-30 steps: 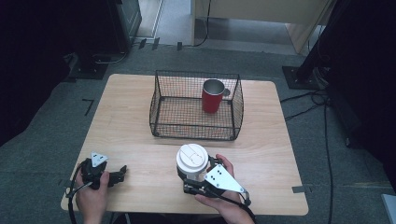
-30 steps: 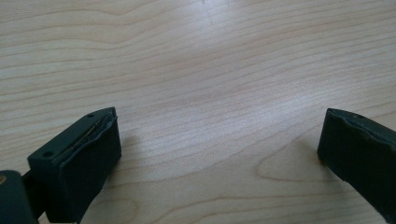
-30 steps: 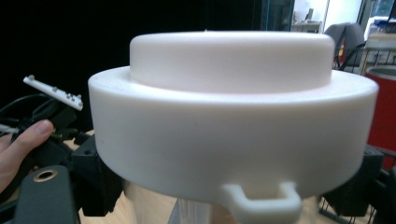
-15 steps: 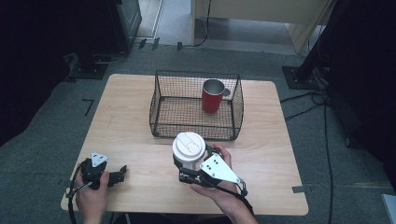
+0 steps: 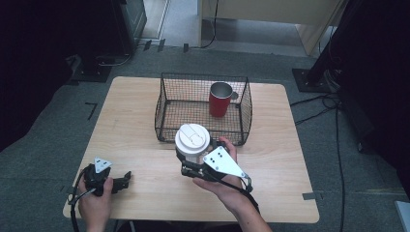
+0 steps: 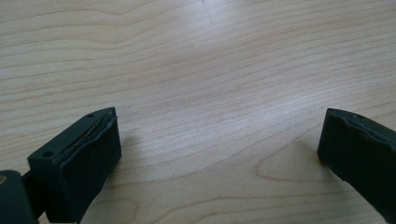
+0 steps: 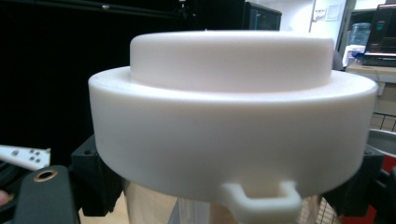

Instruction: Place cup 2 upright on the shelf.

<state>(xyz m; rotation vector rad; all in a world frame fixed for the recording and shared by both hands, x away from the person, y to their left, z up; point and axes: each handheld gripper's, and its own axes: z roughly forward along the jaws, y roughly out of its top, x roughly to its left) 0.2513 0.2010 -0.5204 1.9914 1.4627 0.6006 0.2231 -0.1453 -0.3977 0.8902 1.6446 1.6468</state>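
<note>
Right gripper [image 5: 189, 162] clamped on lidded cup [image 5: 192, 140], just at 6 o'clock of basket [image 5: 164, 104]. Lift clear over rim, keep upright, lower beside mug [image 5: 220, 99]. Left gripper [image 5: 126, 178] wide, empty.

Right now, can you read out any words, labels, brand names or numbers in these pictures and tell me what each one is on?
No text can be read.
White lidded cup in the right hand-held gripper: lid blank.
Red mug in the wire basket: no print visible.
Small notices on the far wall in the right gripper view: too blurred to read.
Wooden table: bare grain, no markings.
</note>
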